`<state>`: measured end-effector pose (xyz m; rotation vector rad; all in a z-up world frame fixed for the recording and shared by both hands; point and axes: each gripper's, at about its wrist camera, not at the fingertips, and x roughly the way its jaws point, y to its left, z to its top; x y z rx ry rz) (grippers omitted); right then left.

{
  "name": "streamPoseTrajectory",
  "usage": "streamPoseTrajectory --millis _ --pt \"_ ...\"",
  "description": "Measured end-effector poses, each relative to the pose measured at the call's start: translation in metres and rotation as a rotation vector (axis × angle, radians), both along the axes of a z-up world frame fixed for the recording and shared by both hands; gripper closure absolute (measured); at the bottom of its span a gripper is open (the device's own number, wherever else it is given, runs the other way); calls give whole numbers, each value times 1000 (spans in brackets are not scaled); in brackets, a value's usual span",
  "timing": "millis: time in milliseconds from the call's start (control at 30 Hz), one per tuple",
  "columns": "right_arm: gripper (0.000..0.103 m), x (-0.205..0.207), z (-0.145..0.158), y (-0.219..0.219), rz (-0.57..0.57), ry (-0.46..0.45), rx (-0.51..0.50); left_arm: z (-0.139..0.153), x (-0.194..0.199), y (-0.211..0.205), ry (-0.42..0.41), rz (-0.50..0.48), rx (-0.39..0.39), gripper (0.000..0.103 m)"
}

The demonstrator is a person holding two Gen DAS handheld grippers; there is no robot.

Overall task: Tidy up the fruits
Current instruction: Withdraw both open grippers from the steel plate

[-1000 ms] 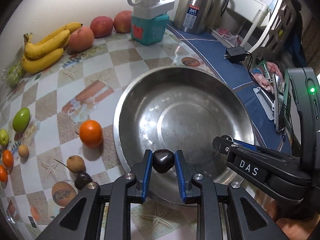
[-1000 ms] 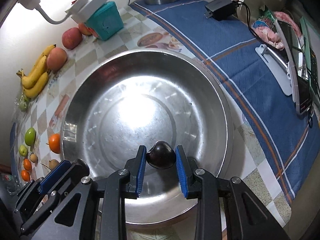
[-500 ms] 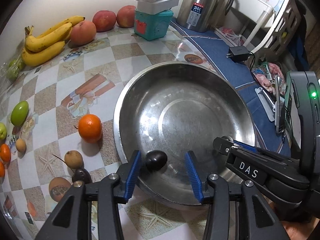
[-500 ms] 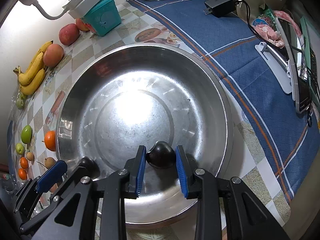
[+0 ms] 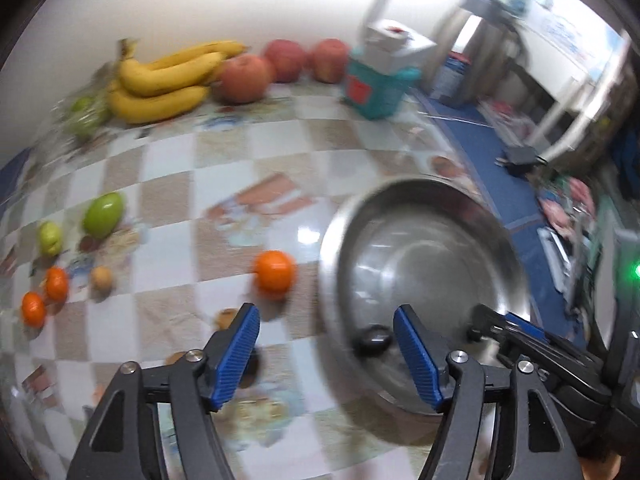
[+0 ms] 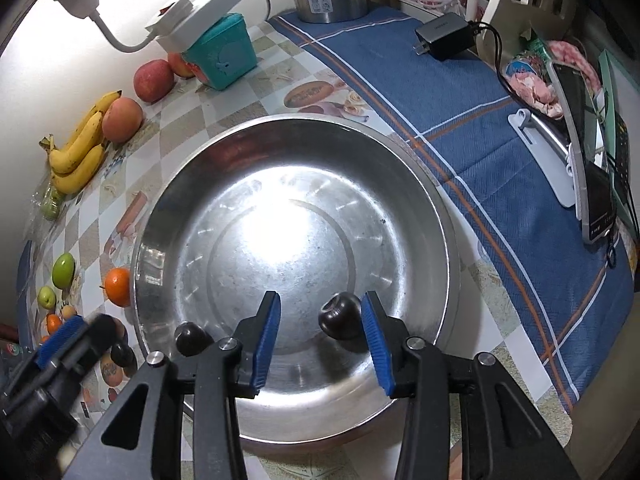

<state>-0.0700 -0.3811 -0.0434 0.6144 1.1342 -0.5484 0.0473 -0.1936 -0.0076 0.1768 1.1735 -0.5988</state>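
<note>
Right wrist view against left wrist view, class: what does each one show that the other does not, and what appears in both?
Only the right wrist view shows a second dark fruit in the steel bowl, resting beside one pad of the open right tongs, and a phone on the blue cloth.

Only the left wrist view shows the two small oranges far left in full.

Both share the bowl, one dark fruit near its rim, the bananas, the big orange and the open left tongs.

2 dark plums [image 6: 341,316] in 1 steel basin [image 6: 448,216]; 3 bananas [image 5: 168,76]; 3 apples [image 5: 244,74].
</note>
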Motion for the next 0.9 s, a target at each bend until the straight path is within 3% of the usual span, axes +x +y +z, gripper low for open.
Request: streamPoseTrajectory --millis 200,367,567,667,700,733,767,900 --pt "60 4 8 15 52 -11 -31 -7 29 52 29 197 80 28" --pt "60 10 15 32 109 -23 -57 -7 40 89 30 297 114 26" --pt "60 18 18 53 179 -34 -68 4 43 113 10 358 99 15" --pt "60 20 17 60 199 -36 -73 3 44 119 16 378 97 1" --pt "52 21 15 63 208 -37 -75 1 45 119 20 381 100 0" --pt "34 22 13 63 215 -34 -74 -1 45 120 29 381 108 0" --pt "28 23 12 65 222 -32 -71 -3 46 120 36 381 115 0" --pt "25 24 9 67 222 -47 -56 -11 45 122 57 387 132 0"
